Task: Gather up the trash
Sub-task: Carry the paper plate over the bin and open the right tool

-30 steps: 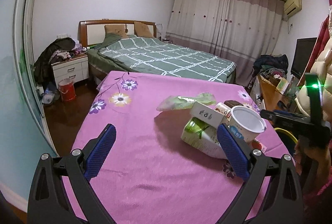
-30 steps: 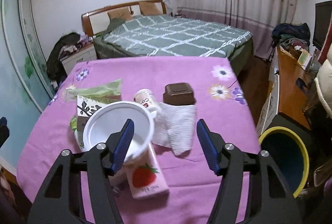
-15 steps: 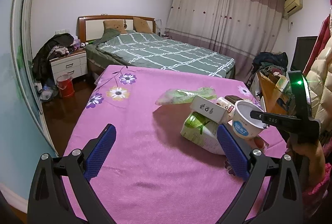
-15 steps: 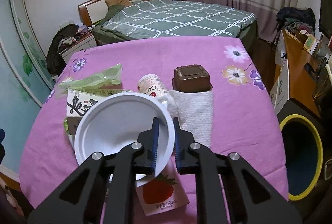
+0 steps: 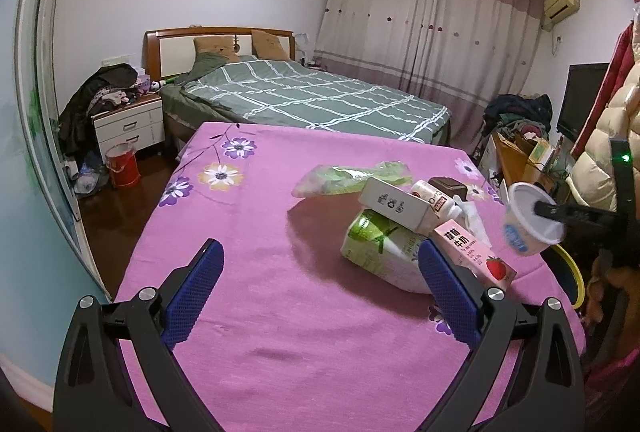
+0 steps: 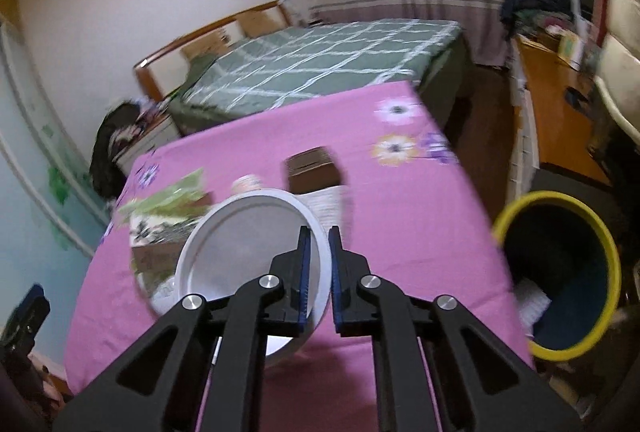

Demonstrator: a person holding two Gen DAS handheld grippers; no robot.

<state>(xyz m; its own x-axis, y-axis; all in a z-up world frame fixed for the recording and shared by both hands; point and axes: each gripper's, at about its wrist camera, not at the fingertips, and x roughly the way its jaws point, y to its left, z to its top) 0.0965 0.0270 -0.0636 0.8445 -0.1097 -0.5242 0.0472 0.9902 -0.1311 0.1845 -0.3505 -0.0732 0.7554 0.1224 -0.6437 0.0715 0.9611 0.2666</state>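
My right gripper (image 6: 318,256) is shut on the rim of a white plastic cup (image 6: 248,256) and holds it lifted above the pink table (image 6: 400,216). From the left wrist view the cup (image 5: 528,220) hangs at the table's right edge, over the yellow-rimmed bin (image 5: 568,272). The bin (image 6: 560,268) stands on the floor right of the table. My left gripper (image 5: 320,288) is open and empty above the near table. A trash pile lies ahead: a pink strawberry milk carton (image 5: 472,252), a green-white bag (image 5: 380,244), a white box (image 5: 394,201), a small bottle (image 5: 434,193), a brown tub (image 5: 448,185).
A green plastic wrapper (image 5: 352,175) lies behind the pile. A white tissue (image 6: 324,199) lies by the brown tub (image 6: 312,167). A bed (image 5: 312,99) stands behind the table, a wooden desk (image 6: 560,103) to the right. A red bucket (image 5: 122,165) sits on the floor left.
My right gripper closed on the cup's rim, lifted it off the pile and carried it right toward the bin. The strawberry carton under it is now uncovered. My left gripper stayed open.
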